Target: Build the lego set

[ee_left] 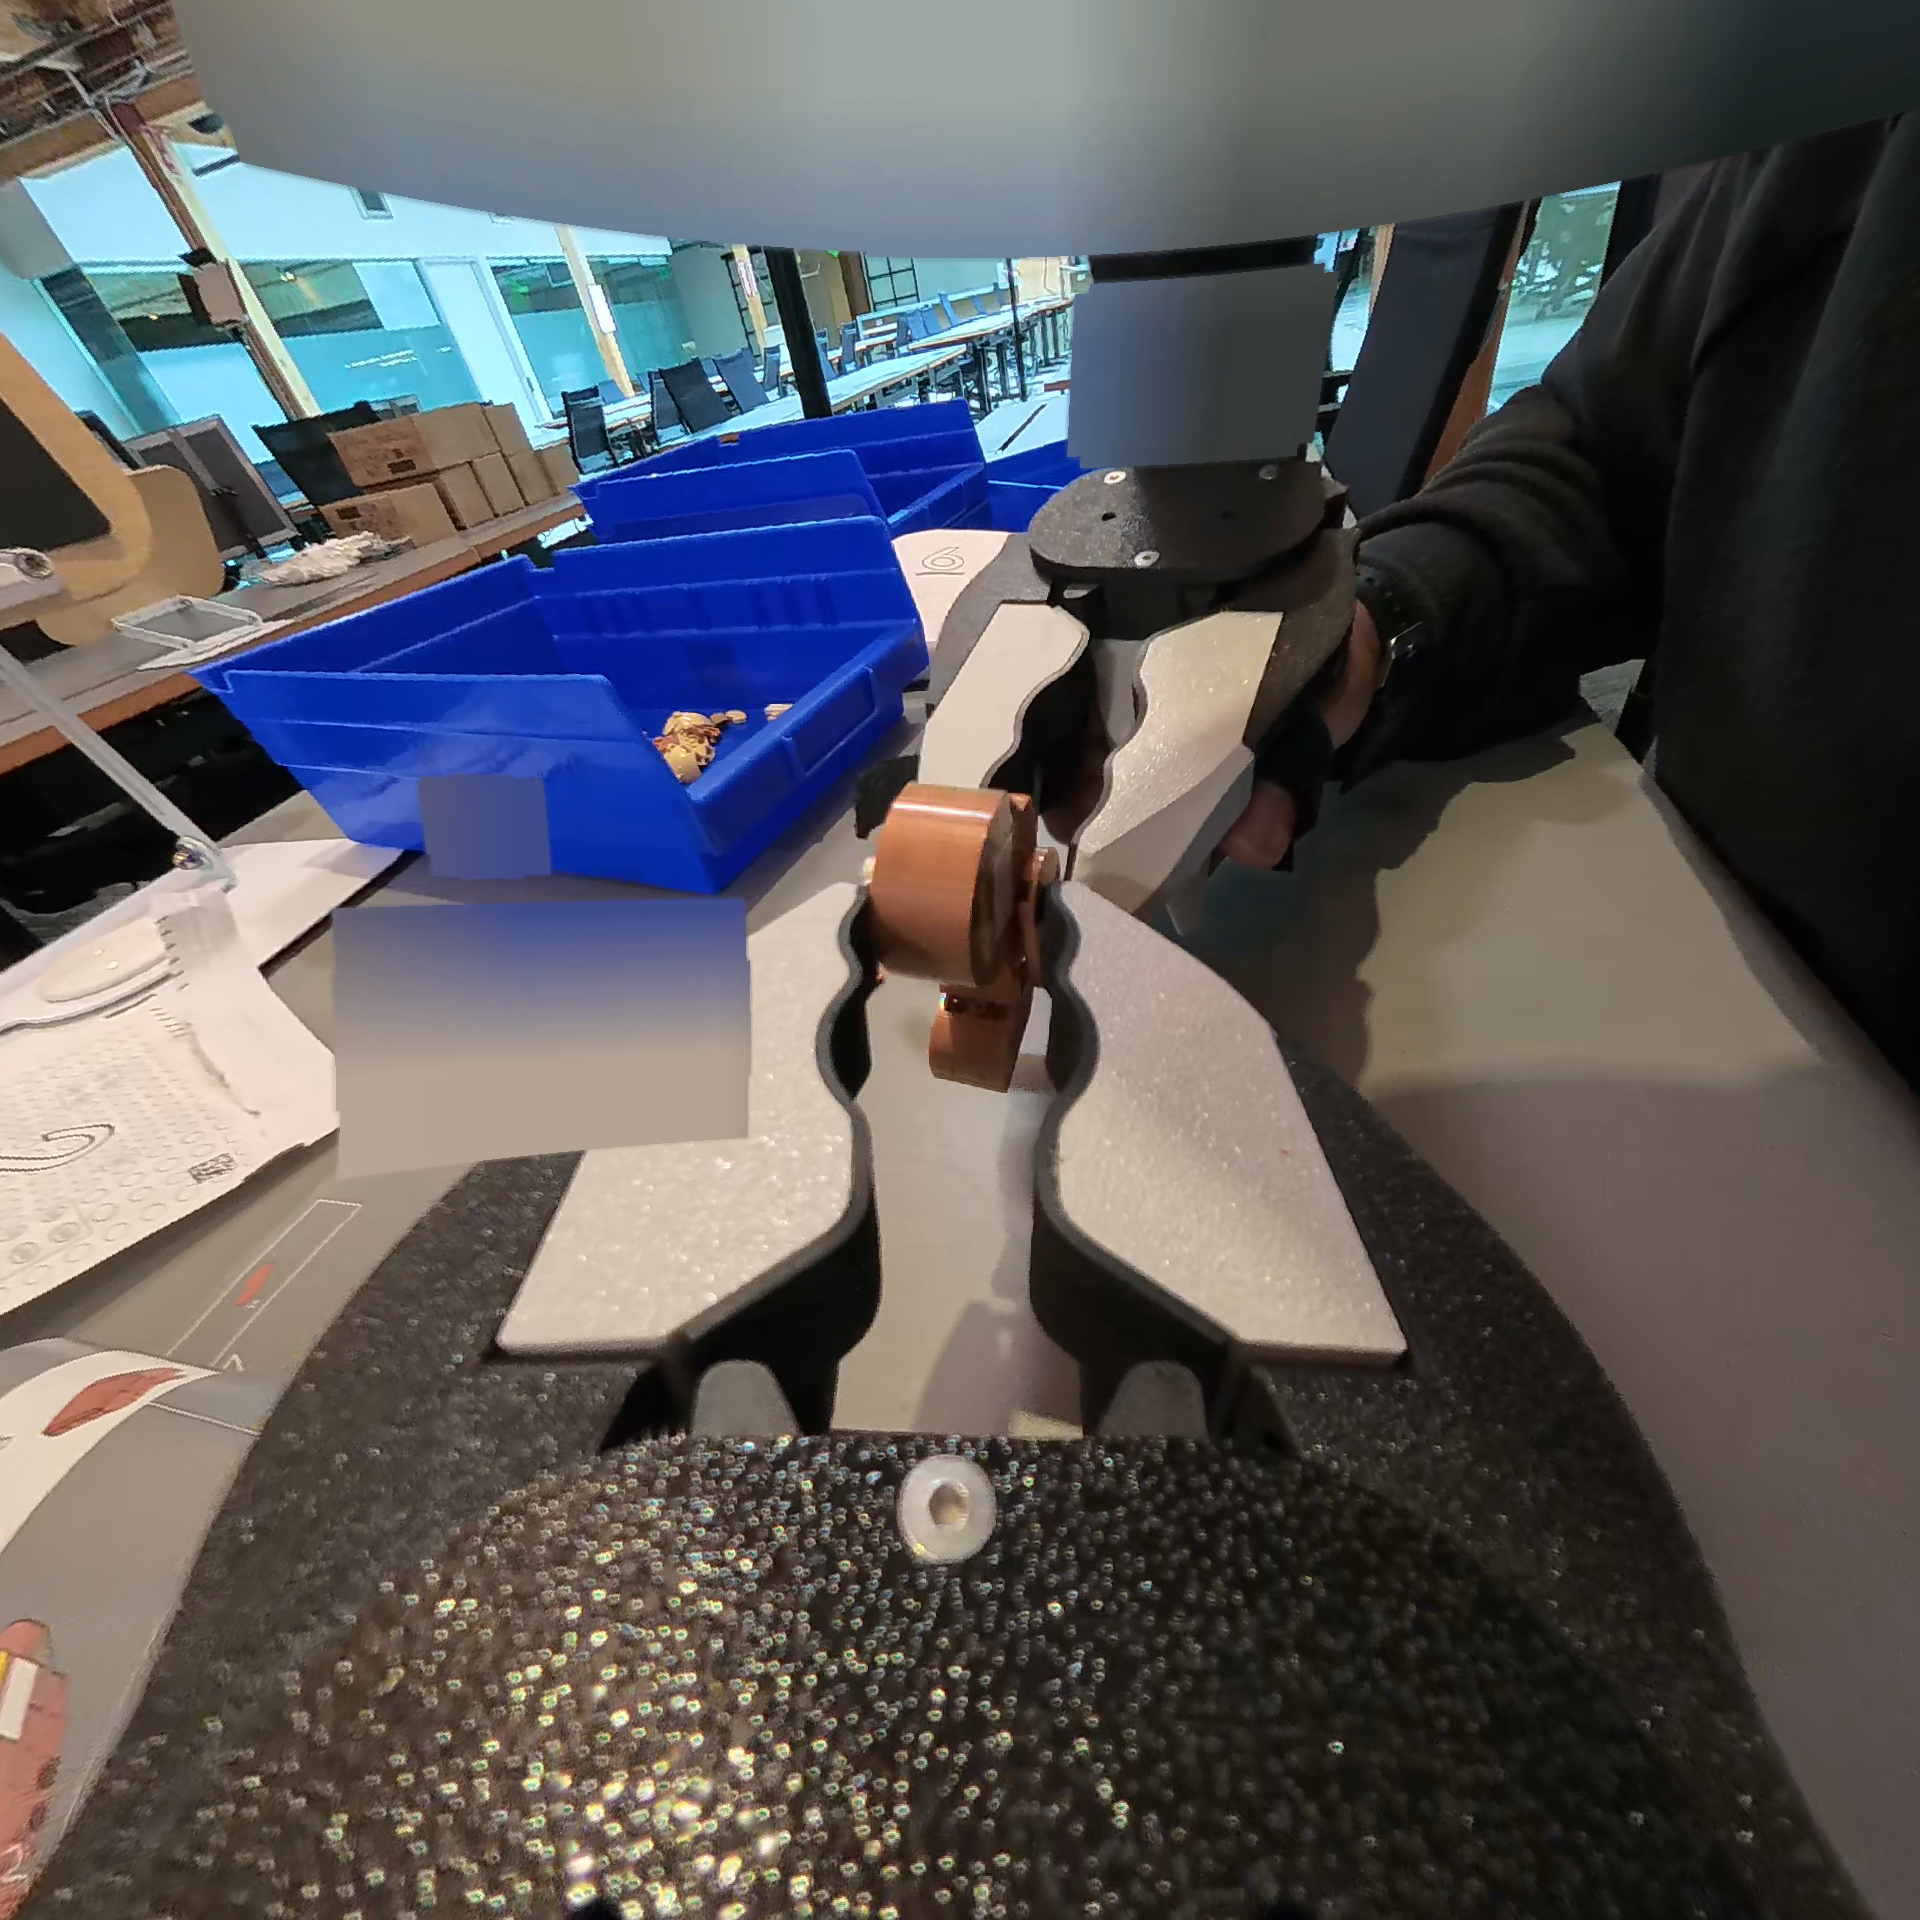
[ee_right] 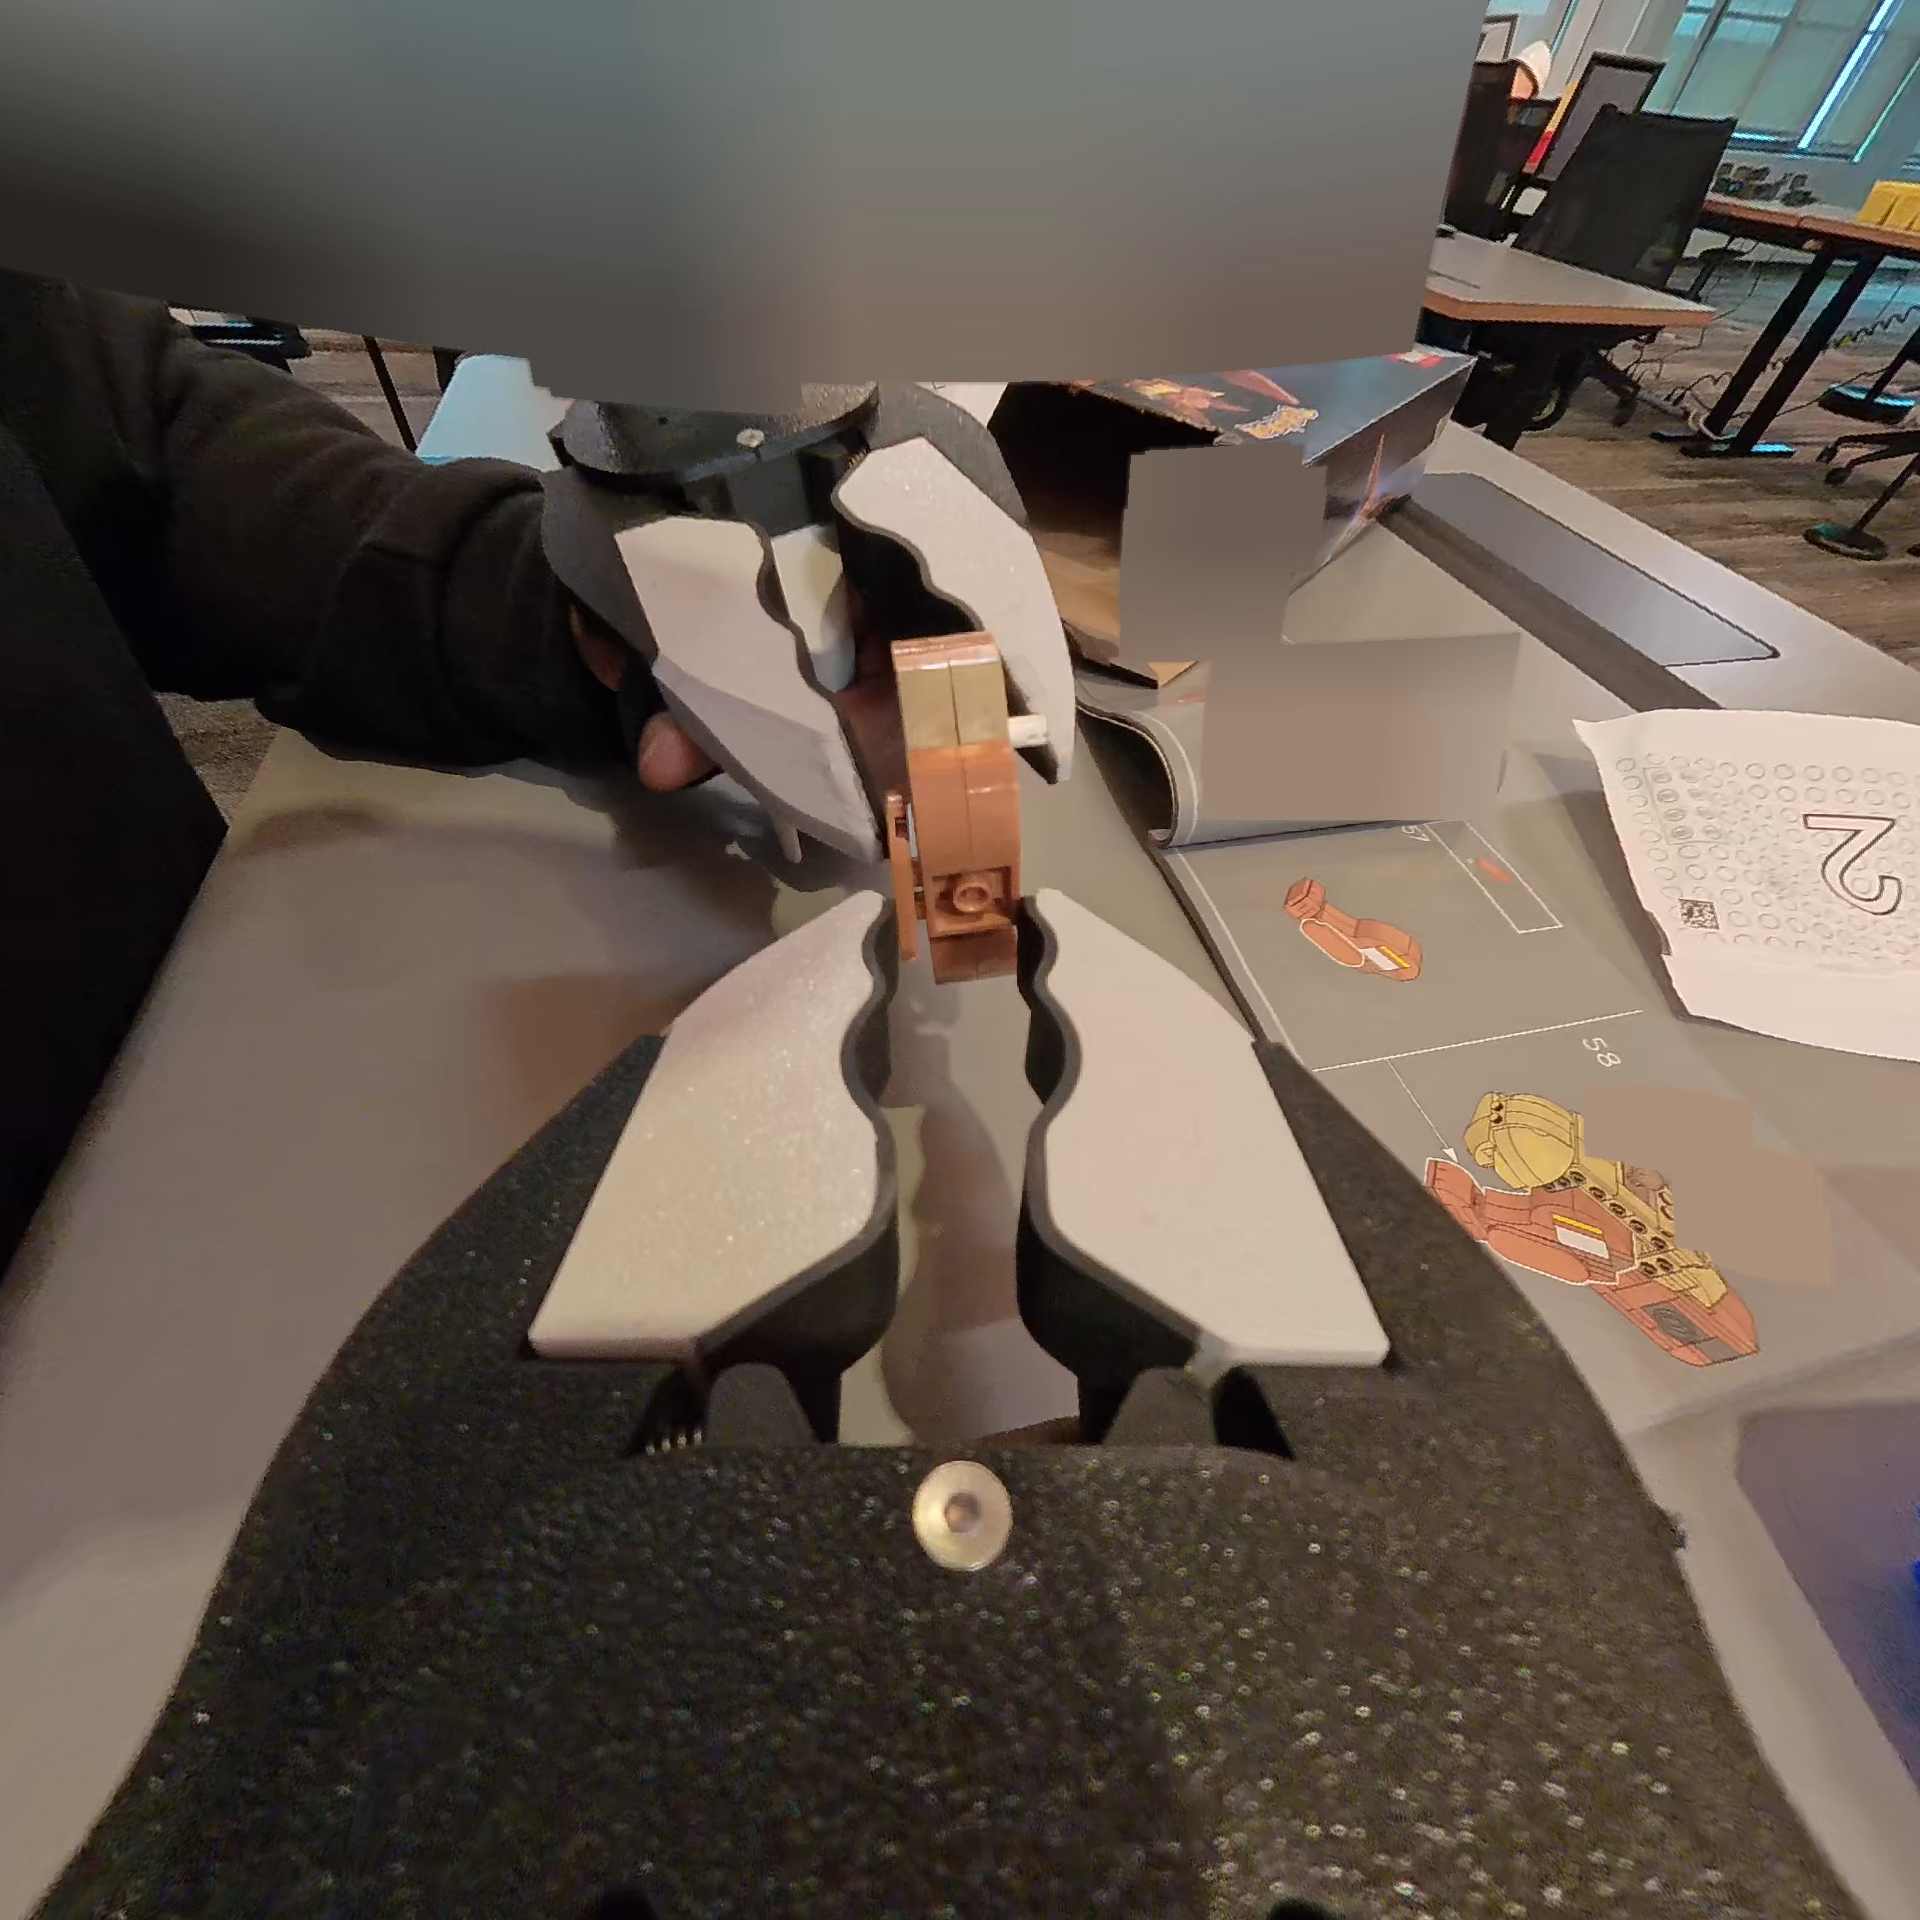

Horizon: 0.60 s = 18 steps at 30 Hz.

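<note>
A: Left wrist view? The left tongs (ee_left: 956, 914) clamp the rounded brown brick-built assembly (ee_left: 940, 899) at frame centre, its long axis upright.

B: Right wrist view: the right tongs (ee_right: 961, 925) pinch its lower studded end, the left tongs at its top.

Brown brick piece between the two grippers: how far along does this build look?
Done: a small brown-and-tan brick assembly is already joined together. In hand: the right gripper grips its lower end, and the left gripper has its fingertips around the round part. Left: loose pieces lie in the blue bin, and the open booklet pictures a bigger model, so probably much remains.
</note>
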### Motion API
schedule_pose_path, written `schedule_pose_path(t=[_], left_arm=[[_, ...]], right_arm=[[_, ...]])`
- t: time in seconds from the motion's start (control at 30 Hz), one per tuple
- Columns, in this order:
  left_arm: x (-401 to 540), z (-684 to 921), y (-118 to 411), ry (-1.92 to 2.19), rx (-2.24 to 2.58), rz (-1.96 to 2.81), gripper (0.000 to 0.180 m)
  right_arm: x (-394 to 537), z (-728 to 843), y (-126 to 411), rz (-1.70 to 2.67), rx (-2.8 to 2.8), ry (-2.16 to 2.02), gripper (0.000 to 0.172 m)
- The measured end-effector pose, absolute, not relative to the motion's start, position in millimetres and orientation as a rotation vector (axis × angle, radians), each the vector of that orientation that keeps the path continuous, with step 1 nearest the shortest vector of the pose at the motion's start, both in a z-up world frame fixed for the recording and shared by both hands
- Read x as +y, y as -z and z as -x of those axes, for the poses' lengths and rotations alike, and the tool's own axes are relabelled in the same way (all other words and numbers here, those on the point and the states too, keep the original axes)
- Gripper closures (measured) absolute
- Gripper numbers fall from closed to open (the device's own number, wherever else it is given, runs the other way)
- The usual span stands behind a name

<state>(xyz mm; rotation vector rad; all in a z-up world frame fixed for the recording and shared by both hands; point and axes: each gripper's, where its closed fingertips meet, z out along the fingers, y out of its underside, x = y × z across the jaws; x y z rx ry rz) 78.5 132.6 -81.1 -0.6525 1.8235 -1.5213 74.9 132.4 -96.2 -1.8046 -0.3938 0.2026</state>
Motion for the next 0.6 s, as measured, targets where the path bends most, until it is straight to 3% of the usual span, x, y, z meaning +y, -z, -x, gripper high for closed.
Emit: schedule_pose_path(t=[0.6], left_arm=[[128.0,-68.9,78.2,1.569,1.847,0.581,0.157]], right_arm=[[129.9,-69.5,93.2,1.779,-0.456,-0.174,0.15]])
